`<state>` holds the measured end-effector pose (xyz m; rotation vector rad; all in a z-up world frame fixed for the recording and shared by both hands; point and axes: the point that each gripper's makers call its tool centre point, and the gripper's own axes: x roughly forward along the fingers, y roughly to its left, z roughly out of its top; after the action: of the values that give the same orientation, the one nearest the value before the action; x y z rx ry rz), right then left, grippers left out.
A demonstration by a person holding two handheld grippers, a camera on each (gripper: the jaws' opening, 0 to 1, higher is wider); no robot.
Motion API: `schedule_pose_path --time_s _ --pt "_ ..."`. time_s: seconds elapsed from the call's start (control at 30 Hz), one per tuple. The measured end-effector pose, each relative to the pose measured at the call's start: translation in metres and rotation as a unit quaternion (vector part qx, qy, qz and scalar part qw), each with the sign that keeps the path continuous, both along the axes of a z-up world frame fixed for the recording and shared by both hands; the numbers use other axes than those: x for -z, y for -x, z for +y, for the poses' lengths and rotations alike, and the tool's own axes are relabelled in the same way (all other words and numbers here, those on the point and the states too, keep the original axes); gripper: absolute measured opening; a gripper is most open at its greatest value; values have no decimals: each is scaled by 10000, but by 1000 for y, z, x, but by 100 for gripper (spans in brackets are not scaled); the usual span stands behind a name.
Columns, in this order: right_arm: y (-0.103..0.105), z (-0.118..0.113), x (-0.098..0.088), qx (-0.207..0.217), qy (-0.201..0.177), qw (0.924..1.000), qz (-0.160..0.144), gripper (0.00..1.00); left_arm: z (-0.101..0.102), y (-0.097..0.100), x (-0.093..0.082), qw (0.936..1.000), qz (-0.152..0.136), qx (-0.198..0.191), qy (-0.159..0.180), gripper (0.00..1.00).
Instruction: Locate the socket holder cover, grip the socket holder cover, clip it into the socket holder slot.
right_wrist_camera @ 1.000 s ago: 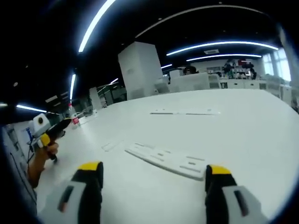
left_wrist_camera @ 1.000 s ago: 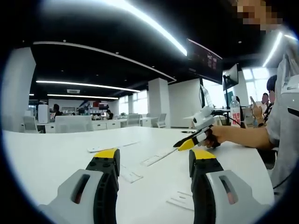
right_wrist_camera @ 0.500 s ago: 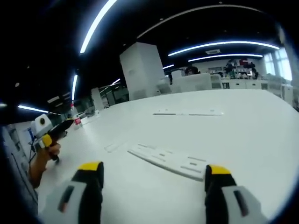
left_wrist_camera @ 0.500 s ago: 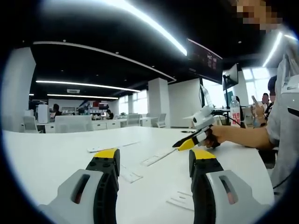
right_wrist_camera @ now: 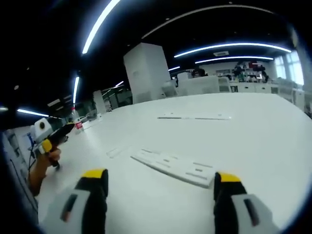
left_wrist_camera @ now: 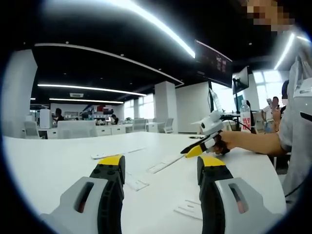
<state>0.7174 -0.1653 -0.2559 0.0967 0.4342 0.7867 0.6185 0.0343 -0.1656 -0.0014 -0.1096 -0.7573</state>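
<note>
Currently both claws are hovering spread and empty: the left claw (left_wrist_camera: 161, 170), then the right claw (right_wrist_camera: 161, 183), whose view is showing the socket holder (right_wrist_camera: 174, 167) lying just ahead on the surface (right_wrist_camera: 253, 131), long axis running left-right.

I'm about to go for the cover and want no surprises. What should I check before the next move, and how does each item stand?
1. Right gripper open: ok.
2. Left gripper open: ok.
3. Both empty: ok.
4. Long white strip ahead of the right gripper, flat on the table: ok.
5. Which white piece is the cover, the small one, the corner one or another: cannot tell.
6. Slot location: cannot tell.
</note>
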Motion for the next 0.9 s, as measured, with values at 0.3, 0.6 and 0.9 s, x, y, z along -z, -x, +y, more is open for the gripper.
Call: schedule_pose_path --time_s 0.3,0.6,0.9 --pt "-5 -2 1 -55 37 10000 16 90 -1 0 0 10000 0 2 5 60" --pt "-5 4 1 -164 47 9999 12 89 -1 0 0 10000 9 8 -4 60" --pt "1 9 1 -214 75 9997 -2 89 -1 0 0 10000 3 8 3 60"
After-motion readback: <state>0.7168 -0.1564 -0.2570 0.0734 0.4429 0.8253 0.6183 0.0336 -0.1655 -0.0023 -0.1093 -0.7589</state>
